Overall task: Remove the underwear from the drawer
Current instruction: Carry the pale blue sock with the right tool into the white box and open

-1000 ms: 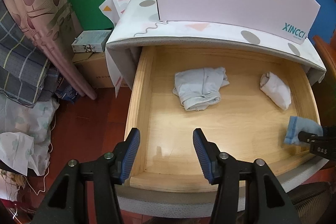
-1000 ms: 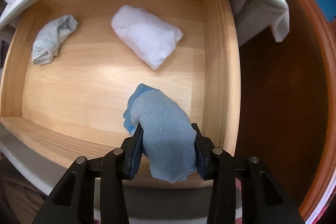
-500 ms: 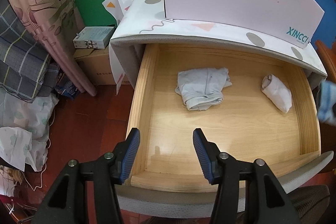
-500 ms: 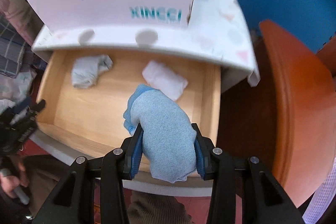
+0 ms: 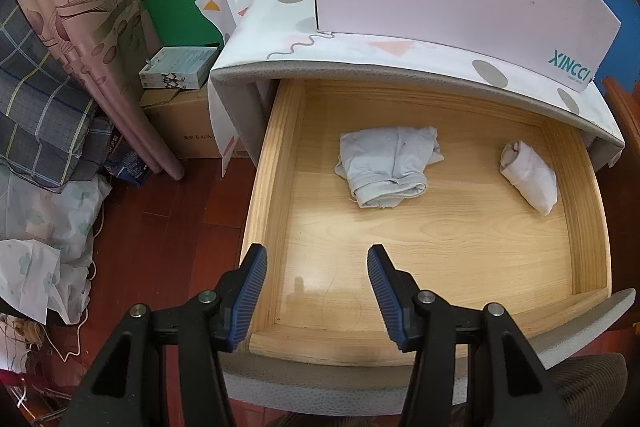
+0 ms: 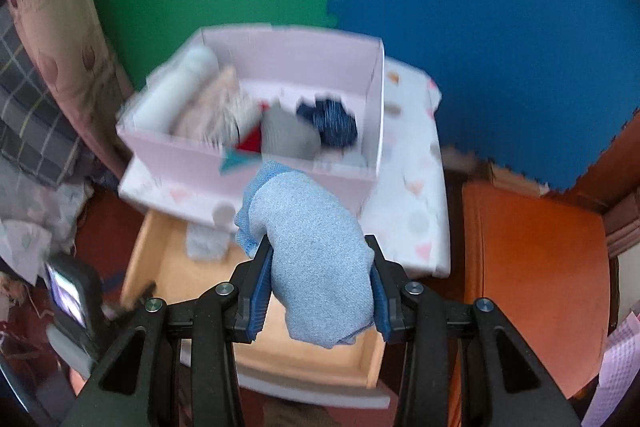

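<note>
Our right gripper (image 6: 316, 291) squeezes the folded light blue cloth underwear (image 6: 312, 259) between its blue pads, high above the open wooden drawer (image 6: 308, 359) and in front of the pink cardboard box (image 6: 256, 163) full of clothes. Our left gripper (image 5: 316, 291) hangs over the drawer's front left corner with its jaws apart, holding nothing. A grey folded garment (image 5: 388, 165) and a white rolled one (image 5: 530, 177) lie in the drawer.

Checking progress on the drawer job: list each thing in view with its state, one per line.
Drawer: pulled open.
Grey underwear: folded, lying in drawer.
White underwear: rolled, lying in drawer.
Blue underwear: held up, out of the drawer.
Right claw: shut on blue underwear.
Left claw: open, empty.
Pink box: open-topped, holding clothes.
</note>
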`<state>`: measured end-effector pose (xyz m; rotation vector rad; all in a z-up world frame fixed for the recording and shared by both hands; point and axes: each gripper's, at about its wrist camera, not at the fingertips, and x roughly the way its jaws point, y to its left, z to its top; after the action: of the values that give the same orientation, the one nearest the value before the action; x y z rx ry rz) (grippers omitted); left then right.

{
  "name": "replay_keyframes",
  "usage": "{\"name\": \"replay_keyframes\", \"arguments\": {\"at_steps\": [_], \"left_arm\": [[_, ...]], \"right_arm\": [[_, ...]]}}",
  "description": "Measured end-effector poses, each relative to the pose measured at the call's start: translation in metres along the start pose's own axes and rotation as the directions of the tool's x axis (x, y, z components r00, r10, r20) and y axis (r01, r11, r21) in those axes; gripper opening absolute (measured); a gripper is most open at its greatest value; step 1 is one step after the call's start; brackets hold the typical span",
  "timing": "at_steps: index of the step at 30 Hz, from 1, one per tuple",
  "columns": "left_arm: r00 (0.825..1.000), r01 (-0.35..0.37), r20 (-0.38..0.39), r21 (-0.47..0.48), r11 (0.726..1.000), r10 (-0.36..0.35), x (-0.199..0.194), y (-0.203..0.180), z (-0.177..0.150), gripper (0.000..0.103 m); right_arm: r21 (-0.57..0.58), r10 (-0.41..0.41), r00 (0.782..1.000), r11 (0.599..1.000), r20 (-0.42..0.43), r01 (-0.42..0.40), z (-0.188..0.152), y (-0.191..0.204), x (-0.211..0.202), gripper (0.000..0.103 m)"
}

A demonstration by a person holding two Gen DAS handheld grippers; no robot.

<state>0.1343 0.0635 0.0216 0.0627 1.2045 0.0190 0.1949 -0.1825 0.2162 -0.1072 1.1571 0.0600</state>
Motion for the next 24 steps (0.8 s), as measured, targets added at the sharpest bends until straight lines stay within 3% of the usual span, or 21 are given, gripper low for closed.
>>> {"name": "replay_keyframes", "arguments": {"at_steps": [6, 16, 24], "left_arm": [[1.0, 0.015, -0.003, -0.026, 1.0, -0.015, 0.001, 0.005, 0.0, 0.054], [1.0, 0.024, -0.001, -0.03, 0.999, -0.024, 0.0, 0.007, 0.0, 0.054], [0.999, 0.045, 0.001, -0.058, 0.997, -0.046, 0.001, 0.012, 0.001, 0.054]], "right_arm": [[0.01, 0.021, 1.0, 1.0, 0.004, -0.021, 0.026, 0.012, 0.02, 0.039], [0.03, -0.012, 1.0, 0.999, -0.017, 0.012, 0.08, 0.012, 0.066, 0.04], [0.075, -0.011, 0.995, 0.997, -0.099, 0.019, 0.083, 0.002, 0.118, 0.041]]}}
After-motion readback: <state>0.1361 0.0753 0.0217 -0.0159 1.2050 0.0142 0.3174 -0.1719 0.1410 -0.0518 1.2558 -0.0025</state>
